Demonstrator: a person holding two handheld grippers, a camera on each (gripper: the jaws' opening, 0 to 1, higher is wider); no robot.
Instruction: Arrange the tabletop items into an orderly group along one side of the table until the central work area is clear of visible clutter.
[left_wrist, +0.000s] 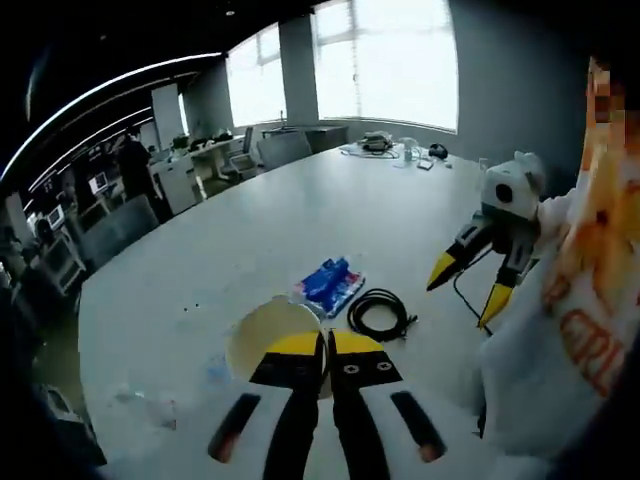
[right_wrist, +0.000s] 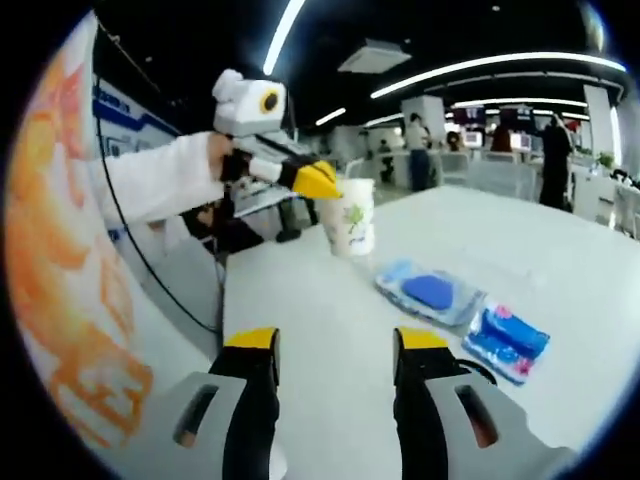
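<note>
from the left gripper view we look down the table (left_wrist: 300, 220); from the right, across it; both share the blue pack (left_wrist: 329, 284).

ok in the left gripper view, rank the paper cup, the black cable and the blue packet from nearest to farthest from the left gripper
1. Paper cup: held at the left gripper tips, its rim pinched between them.
2. Black cable: coiled just beyond the tips, to the right.
3. Blue packet: past the cup; only slightly farther than the cable, a close call.
</note>
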